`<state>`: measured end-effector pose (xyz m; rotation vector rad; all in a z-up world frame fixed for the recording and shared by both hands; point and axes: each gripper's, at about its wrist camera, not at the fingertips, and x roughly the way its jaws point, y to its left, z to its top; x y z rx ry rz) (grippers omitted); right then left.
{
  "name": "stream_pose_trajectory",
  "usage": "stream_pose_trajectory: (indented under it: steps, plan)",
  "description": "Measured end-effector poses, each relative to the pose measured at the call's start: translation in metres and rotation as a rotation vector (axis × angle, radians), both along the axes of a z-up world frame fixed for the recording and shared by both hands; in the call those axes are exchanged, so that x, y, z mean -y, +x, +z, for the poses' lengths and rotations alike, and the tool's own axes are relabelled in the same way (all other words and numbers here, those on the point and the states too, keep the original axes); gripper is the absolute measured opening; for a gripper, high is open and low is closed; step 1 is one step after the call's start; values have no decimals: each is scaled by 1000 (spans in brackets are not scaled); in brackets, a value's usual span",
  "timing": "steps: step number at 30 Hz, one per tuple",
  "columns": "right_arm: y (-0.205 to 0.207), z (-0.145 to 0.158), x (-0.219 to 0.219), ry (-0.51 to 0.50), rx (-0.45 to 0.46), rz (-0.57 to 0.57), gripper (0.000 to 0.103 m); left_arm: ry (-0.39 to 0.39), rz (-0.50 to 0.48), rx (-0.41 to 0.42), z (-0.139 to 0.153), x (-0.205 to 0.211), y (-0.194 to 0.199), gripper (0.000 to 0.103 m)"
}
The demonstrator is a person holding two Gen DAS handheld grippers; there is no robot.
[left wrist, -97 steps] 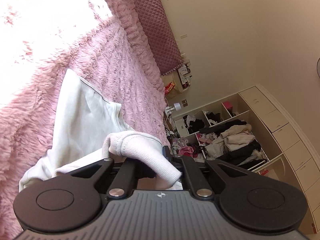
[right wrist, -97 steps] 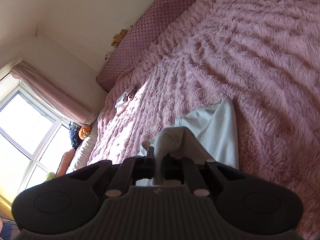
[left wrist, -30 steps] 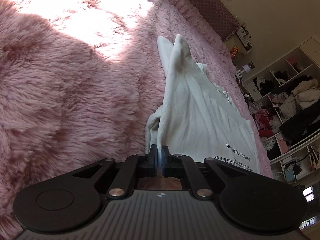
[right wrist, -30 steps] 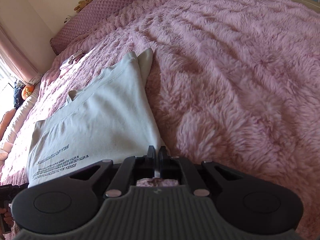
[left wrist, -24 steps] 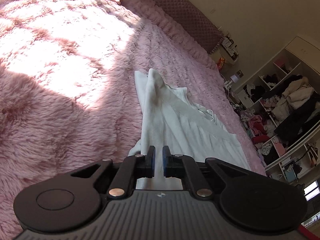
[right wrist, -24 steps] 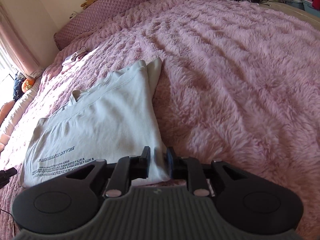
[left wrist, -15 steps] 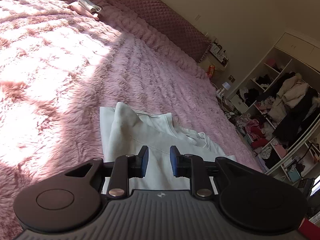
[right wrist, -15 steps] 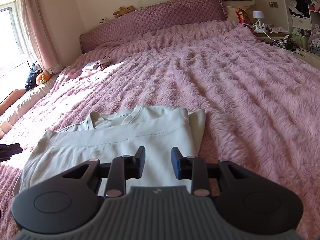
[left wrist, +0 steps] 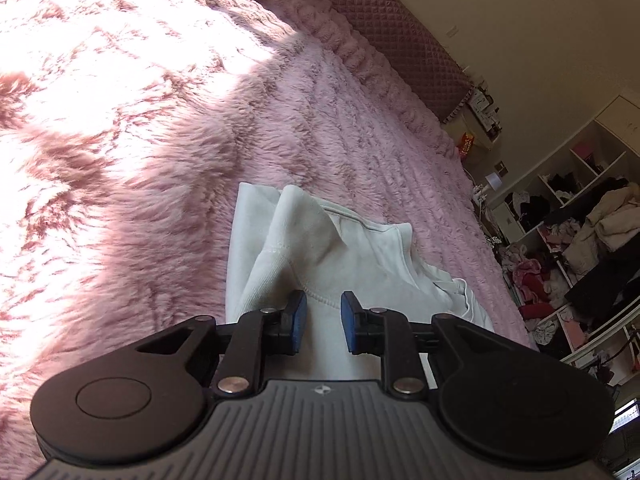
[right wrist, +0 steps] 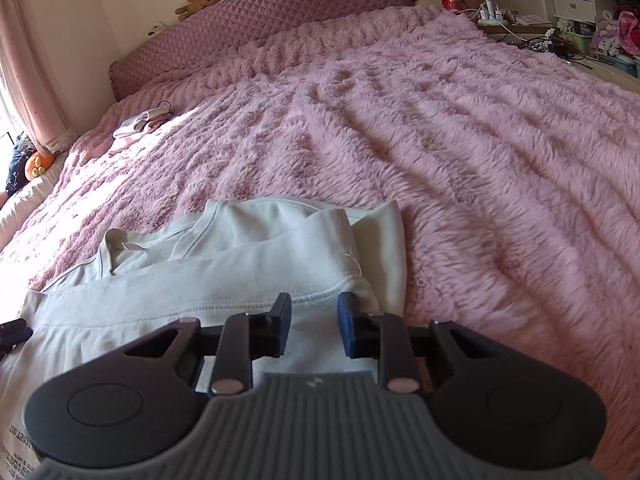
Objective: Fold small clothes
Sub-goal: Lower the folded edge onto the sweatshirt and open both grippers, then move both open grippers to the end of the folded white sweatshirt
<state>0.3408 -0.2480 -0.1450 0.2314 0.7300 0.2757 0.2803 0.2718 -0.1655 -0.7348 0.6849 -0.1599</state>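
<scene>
A small white sweatshirt [left wrist: 320, 248] lies folded on the fluffy pink bedspread [left wrist: 160, 160], its folded sleeve forming a ridge at the far left corner. My left gripper [left wrist: 323, 312] hovers over the shirt's near left part, jaws apart, with no cloth pinched between the blue pads. In the right wrist view the same sweatshirt [right wrist: 240, 276] shows its neckline and a folded edge across the middle, and black printed text at the hem. My right gripper [right wrist: 314, 316] is above its right side; its jaws are closing, with cloth lying under the gap but not gripped.
The pink bedspread [right wrist: 440, 120] stretches far behind and to the right. A quilted headboard [right wrist: 260, 12] runs along the back. A small pink and white item [right wrist: 140, 124] lies near the pillows. Shelves stuffed with clothes [left wrist: 580, 232] stand beyond the bed, with a nightstand [right wrist: 500, 16] nearby.
Both grippers were shut on the shirt's edges a second ago; they have let go, opened and drawn back across the folded shirt, which now lies flat on the bed.
</scene>
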Motion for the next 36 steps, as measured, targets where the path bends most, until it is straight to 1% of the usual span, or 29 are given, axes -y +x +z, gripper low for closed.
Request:
stream_pose_trajectory:
  steps: [2, 3, 5, 6, 7, 8, 9, 10, 12, 14, 15, 16, 17, 20, 21, 23, 27, 30, 33, 36]
  plan:
    - [1, -7, 0, -15, 1, -1, 15, 3, 1, -15, -4, -2, 2, 18]
    - [1, -8, 0, -14, 1, -3, 15, -7, 5, -19, -5, -4, 2, 17]
    - [1, -7, -1, -23, -1, -3, 15, -31, 20, -20, -2, -5, 0, 18]
    - [0, -5, -2, -35, 1, -4, 15, -27, 30, -16, 2, -5, -2, 18]
    - [-1, -1, -4, -47, 5, -9, 16, -16, 32, -1, 9, -3, -8, 20]
    - [-5, 4, -6, -61, 16, -17, 19, -4, 34, 17, 16, -1, -14, 25]
    - [-16, 13, -8, -58, 44, -19, 28, -1, 28, 42, 25, 1, -23, 25]
    - [-28, 21, -8, -40, 75, -7, 32, -5, 17, 65, 31, 3, -31, 25]
    - [-55, 37, -9, -10, 125, 35, 32, -13, -11, 101, 47, 10, -51, 27]
    - [-86, 49, -11, 13, 161, 79, 33, -10, -31, 127, 57, 18, -78, 28]
    - [-101, 52, -11, 22, 167, 97, 35, 0, -35, 130, 59, 22, -91, 30]
    - [-112, 54, -12, 25, 167, 110, 35, 18, -36, 121, 60, 26, -101, 32]
    - [-127, 53, -11, 24, 158, 121, 35, 48, -31, 100, 61, 33, -112, 32]
    - [-156, 45, -9, -4, 124, 126, 35, 83, -23, 52, 55, 42, -133, 32]
    - [-162, 42, -9, -19, 113, 127, 35, 85, -19, 36, 51, 44, -138, 32]
    - [-171, 35, -4, -30, 92, 107, 35, 63, -13, 6, 43, 45, -142, 32]
    - [-180, 21, 5, -45, 51, 48, 35, 33, 14, -23, 27, 43, -144, 32]
    - [-181, 7, 15, -46, 1, 0, 35, 54, 22, -56, 13, 44, -144, 32]
    - [-184, -2, 20, -59, -1, -13, 34, 55, 24, -56, 5, 44, -144, 32]
    - [-185, 0, 14, -104, 5, -23, 34, 88, 15, -55, 7, 48, -145, 32]
